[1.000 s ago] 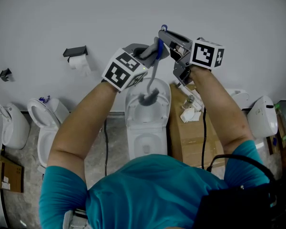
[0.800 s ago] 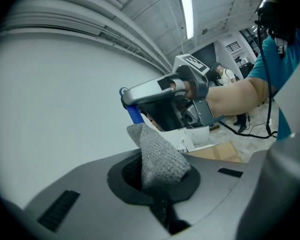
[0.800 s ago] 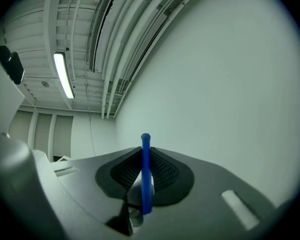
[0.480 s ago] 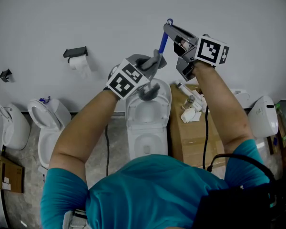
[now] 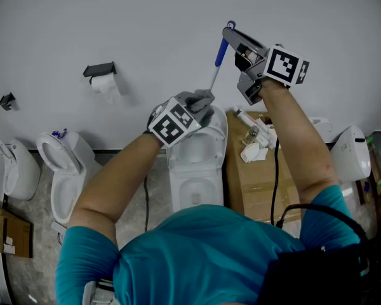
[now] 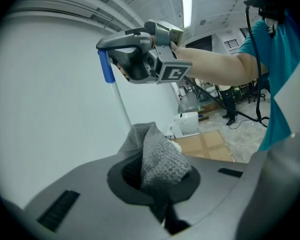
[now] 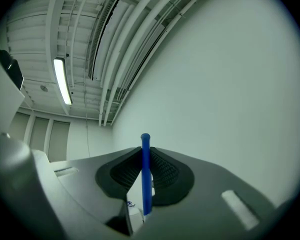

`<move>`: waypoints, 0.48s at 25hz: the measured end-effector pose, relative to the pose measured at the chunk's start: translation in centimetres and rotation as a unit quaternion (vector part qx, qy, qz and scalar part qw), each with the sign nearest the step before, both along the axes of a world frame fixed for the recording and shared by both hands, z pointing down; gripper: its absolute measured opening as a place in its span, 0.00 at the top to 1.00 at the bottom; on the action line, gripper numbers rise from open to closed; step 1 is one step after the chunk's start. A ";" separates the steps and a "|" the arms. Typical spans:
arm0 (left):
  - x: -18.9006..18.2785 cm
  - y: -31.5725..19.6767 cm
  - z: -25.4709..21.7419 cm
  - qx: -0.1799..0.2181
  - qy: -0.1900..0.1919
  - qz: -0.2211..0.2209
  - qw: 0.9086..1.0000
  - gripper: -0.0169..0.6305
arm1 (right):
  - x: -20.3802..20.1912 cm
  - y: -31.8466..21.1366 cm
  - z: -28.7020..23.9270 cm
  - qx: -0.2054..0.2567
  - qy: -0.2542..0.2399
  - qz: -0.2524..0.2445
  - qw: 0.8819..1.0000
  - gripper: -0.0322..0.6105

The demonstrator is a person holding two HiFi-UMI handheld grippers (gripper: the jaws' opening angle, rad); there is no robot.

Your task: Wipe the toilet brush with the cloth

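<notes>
The wiping step is in hand. The right claw (image 7: 144,154) is closed narrow on the blue handle (image 5: 221,51) of the toilet brush (image 6: 121,104). Its pads press the handle from both sides just below the rounded end. It holds the brush up in front of the wall (image 5: 146,24), handle high and the rest slanting down toward the person.

The left claw (image 6: 157,184) is clamped on a bunched grey cloth (image 6: 157,156), which bulges out of the jaws in a thick fold. In the head view the cloth sits against the lower end of the white shaft (image 5: 211,81), above the open toilet (image 5: 178,164). A cardboard box (image 5: 241,189) lies just beside that toilet on the right.

The brush head does not show, because the cloth and the left claw cover the place where it should be. I cannot tell whether the cloth is round the bristles or only round the shaft above them.

As I read it, the cloth is at the low end of a stroke, and much of the brush is probably not yet wiped. The next move calls for the right claw to hold the handle firm while the left draws the cloth along the shaft without loosening. The left could also work the cloth round the shaft, so that every side is reached.

The handle is thin and gripped near its end, so a hard sideways tug could lever it in the pads. The pull should run along the shaft.
</notes>
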State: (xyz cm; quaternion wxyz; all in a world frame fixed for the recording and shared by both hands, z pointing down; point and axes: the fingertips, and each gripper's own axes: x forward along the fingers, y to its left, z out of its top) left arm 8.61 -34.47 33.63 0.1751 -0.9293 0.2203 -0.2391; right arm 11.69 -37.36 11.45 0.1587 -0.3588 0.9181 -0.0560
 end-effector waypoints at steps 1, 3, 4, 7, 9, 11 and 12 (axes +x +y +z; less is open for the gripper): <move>0.1 0.1 0.6 -0.004 -0.001 0.002 1.000 0.95 | 0.2 0.1 -0.2 0.002 -0.006 -0.002 1.000 0.87; 0.3 0.4 1.5 -0.013 0.001 0.003 1.000 0.95 | 0.2 0.4 -0.6 0.007 -0.010 -0.005 1.000 0.87; 0.4 0.5 1.7 -0.016 0.005 0.002 1.000 0.95 | 0.2 0.5 -0.6 0.010 -0.007 -0.006 1.000 0.87; -0.3 -0.1 1.1 -0.015 0.028 -0.012 0.999 0.95 | -0.1 0.5 -0.6 0.010 -0.001 -0.005 1.000 0.87; -1.4 -0.9 -0.1 -0.019 0.053 -0.029 0.998 0.95 | 0.1 0.3 -0.6 0.008 -0.004 -0.003 1.000 0.87; -2.8 -1.9 -1.1 -0.028 0.076 -0.046 0.996 0.95 | 0.3 0.4 -0.8 0.009 -0.006 -0.002 1.000 0.87; -3.5 -2.4 -1.8 -0.032 0.091 -0.054 0.994 0.95 | 0.3 0.5 -0.9 0.010 -0.004 -0.002 1.000 0.87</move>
